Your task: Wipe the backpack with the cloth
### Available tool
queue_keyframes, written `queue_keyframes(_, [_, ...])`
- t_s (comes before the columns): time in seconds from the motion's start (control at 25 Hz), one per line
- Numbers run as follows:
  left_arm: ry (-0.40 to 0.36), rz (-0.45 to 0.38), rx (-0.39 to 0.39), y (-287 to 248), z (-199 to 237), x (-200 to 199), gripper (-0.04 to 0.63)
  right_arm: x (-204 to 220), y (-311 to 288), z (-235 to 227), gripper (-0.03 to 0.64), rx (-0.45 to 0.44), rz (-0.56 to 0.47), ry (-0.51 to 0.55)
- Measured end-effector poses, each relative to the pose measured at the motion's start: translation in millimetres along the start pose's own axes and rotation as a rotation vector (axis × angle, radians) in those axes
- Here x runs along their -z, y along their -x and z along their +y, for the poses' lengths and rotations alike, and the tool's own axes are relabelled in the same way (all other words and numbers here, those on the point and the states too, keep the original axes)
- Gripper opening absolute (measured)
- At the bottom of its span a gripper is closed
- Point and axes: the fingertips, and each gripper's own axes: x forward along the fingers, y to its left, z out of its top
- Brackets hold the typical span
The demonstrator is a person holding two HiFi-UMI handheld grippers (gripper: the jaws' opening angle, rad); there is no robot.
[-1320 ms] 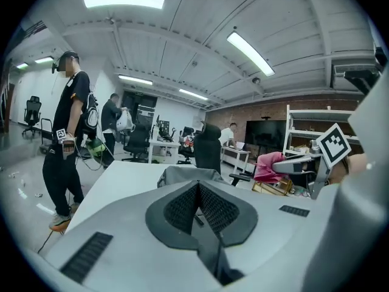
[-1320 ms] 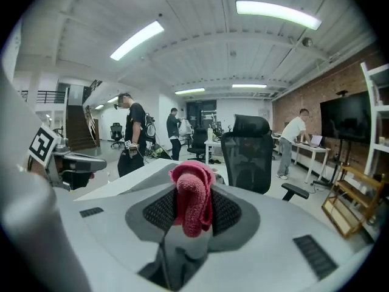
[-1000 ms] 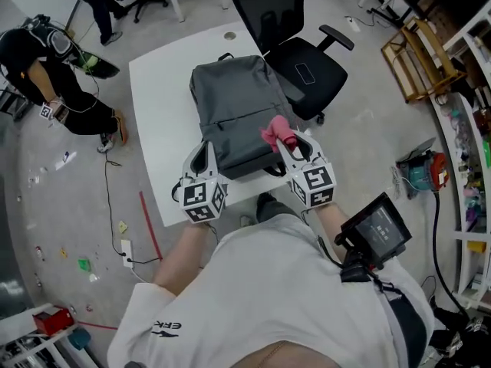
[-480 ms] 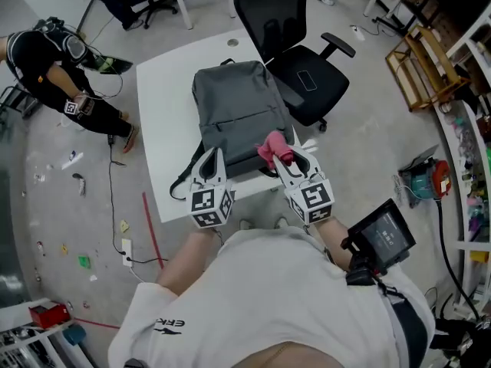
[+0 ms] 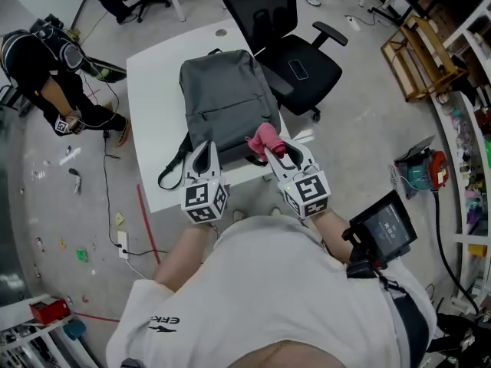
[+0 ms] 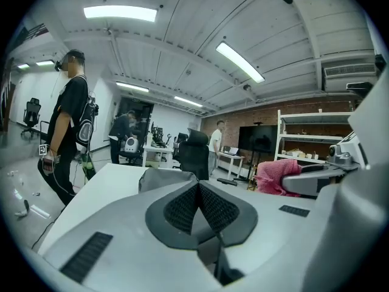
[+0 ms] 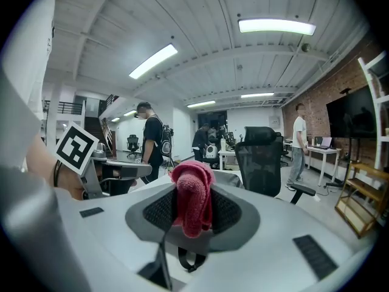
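On the white table (image 5: 149, 113) my grey backpack (image 5: 226, 98) lies flat. My right gripper (image 5: 281, 153) is pinching the pink cloth (image 5: 265, 138), and my left gripper (image 5: 202, 150) is clenched on nothing.

A dark grey backpack (image 5: 226, 102), a pink cloth (image 5: 265, 138) and a white desk (image 5: 151, 79) are pictured. The white left tool (image 5: 203, 149) and right tool (image 5: 282, 151) are marked with black-and-white square patterns. A black chair (image 5: 303, 67) is seen.
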Motion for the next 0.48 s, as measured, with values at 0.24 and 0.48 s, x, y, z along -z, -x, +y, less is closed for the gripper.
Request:
queue_keyframes(0.24, [-0.006,0.019,0.016,2.5,-4.4,5.2,0.003,-0.3,-0.5,0.9,0.127,-0.002,0.001,-0.002])
queue_keyframes(0.48, [-0.001,0.022,0.025,4.9,-9.1,6.2,0.003,-3.3,0.0,-0.6,0.127,0.001,-0.008,0.005])
